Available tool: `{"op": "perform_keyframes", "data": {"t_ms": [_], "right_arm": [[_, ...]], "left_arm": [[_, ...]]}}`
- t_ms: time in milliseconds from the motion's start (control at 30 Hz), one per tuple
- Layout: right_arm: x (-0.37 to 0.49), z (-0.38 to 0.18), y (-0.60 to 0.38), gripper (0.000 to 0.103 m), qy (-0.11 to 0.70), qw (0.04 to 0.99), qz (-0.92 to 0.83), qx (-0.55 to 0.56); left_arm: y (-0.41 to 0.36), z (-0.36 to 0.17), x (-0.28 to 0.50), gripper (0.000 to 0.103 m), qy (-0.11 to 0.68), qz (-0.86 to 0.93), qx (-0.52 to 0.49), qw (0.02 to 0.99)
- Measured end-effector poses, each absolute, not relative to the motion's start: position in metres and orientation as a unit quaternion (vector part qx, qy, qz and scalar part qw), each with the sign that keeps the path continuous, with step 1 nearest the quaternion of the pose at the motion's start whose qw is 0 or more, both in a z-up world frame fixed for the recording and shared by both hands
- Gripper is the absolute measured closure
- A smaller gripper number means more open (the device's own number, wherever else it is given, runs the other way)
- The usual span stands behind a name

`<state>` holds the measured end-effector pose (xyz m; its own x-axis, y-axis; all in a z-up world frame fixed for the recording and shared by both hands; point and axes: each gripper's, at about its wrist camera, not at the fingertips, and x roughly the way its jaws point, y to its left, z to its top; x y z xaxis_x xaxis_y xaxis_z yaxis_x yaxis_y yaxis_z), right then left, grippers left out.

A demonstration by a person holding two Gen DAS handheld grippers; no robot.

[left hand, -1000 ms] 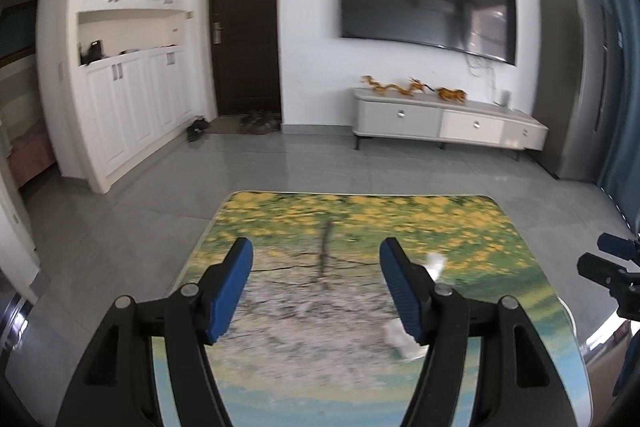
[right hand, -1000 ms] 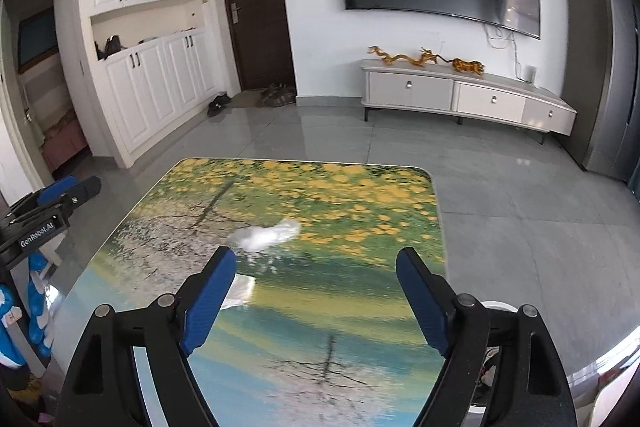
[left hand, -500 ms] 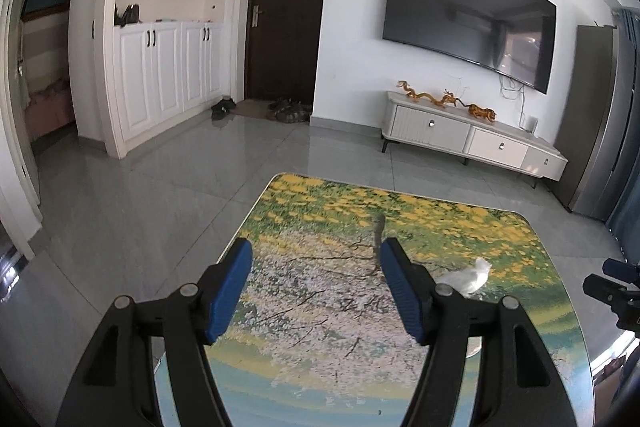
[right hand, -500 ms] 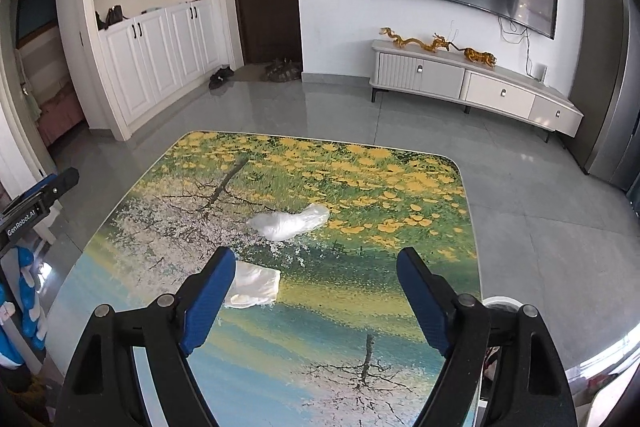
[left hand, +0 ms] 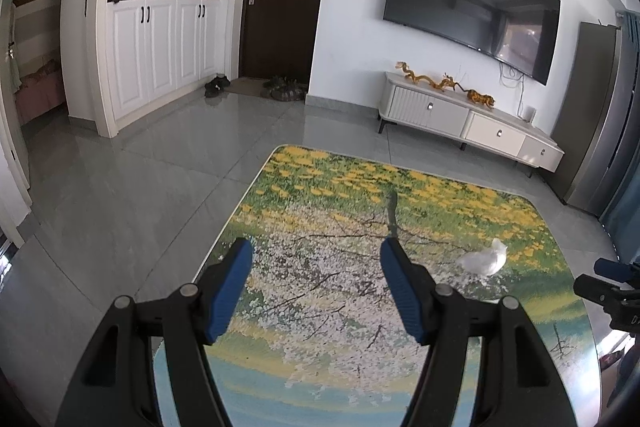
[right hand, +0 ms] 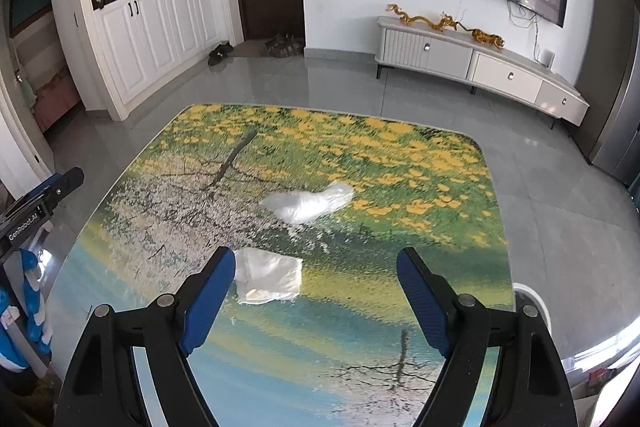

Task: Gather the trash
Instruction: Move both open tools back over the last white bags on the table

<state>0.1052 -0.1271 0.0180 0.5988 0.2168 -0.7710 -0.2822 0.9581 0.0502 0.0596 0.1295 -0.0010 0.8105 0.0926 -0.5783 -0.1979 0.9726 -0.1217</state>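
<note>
Two pieces of trash lie on a table (right hand: 460, 267) with a printed tree-and-flower top. A crumpled clear plastic bag (right hand: 308, 203) lies mid-table; it also shows in the left wrist view (left hand: 482, 261). A folded white tissue (right hand: 270, 277) lies nearer, just right of my right gripper's left finger (right hand: 208, 301). My right gripper (right hand: 316, 267) is open and empty above the near half of the table. My left gripper (left hand: 316, 259) is open and empty above the table's left part (left hand: 320, 327), left of the bag.
A white round bin rim (right hand: 532, 303) shows past the table's right edge. The other gripper shows at the frame edges (left hand: 608, 291) (right hand: 36, 203). Grey tiled floor (left hand: 140, 187), white cabinets (left hand: 160, 47), a door, a TV and a low console (left hand: 472, 123) stand beyond.
Both cameras have risen and tilted so more of the table shows. The bag and tissue now appear lower and closer in the right wrist view. Both grippers stay open.
</note>
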Motion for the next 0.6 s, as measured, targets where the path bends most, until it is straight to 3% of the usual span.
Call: {"op": "perform_keyframes", "data": {"t_ms": [600], "right_arm": [[0.132, -0.045, -0.093, 0.021, 0.489, 0.853, 0.175, -0.056]], "left_arm": [[0.134, -0.045, 0.084, 0.038, 0.354, 0.061, -0.083, 0.93]]}}
